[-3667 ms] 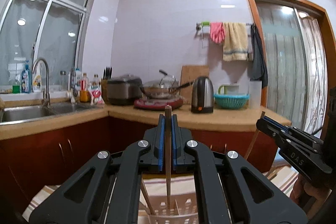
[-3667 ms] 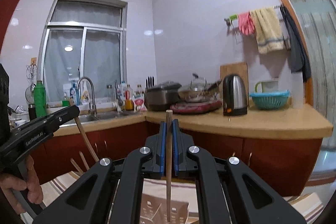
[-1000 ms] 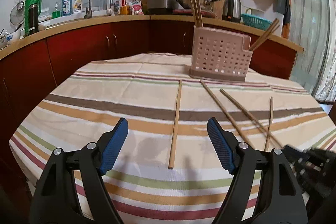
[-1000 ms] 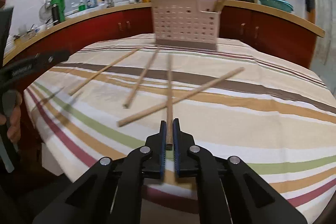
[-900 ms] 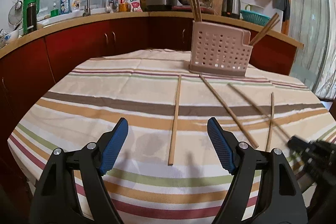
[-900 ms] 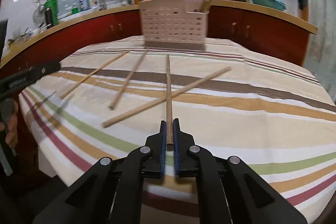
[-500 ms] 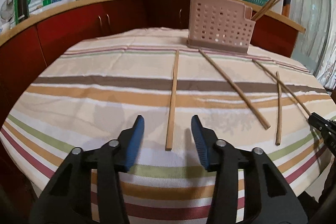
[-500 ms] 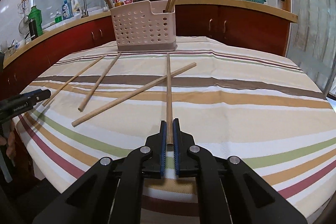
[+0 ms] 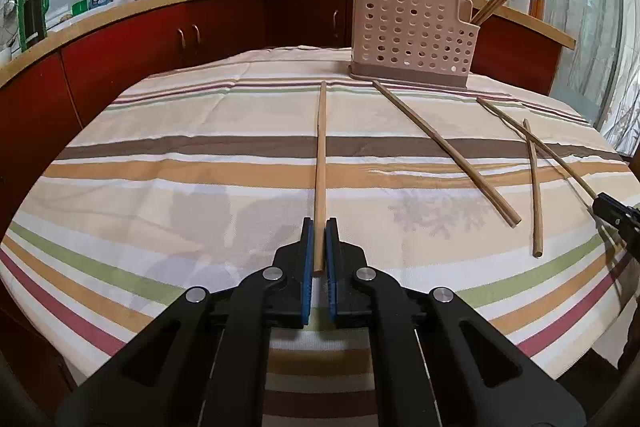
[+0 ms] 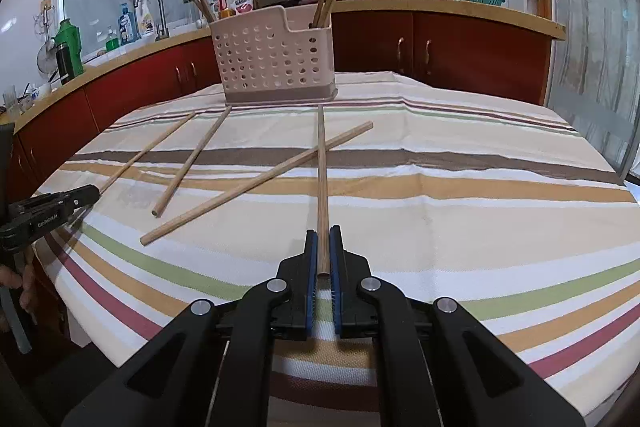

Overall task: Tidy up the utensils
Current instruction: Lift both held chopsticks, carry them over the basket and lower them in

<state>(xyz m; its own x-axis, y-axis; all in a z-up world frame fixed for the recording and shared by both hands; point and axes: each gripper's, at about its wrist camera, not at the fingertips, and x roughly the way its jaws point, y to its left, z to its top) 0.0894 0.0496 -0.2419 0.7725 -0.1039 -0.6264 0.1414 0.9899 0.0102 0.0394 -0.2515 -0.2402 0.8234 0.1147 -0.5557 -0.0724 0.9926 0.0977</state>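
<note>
My left gripper is shut on the near end of a wooden chopstick that lies along the striped tablecloth toward the pink perforated utensil holder. My right gripper is shut on the near end of another chopstick, which crosses over a loose one. The holder has several chopsticks standing in it. In the left wrist view two loose chopsticks lie to the right. In the right wrist view two more lie to the left.
The round table ends close in front of both grippers. Red cabinets and a counter with kettle, pots and sink ring the back. The other gripper's tip shows at the right edge, and a hand at the left edge.
The left gripper's jaws came down around the chopstick's near end and closed on it. The right gripper stayed shut on its chopstick, and its view swung so the holder now sits left of centre.
</note>
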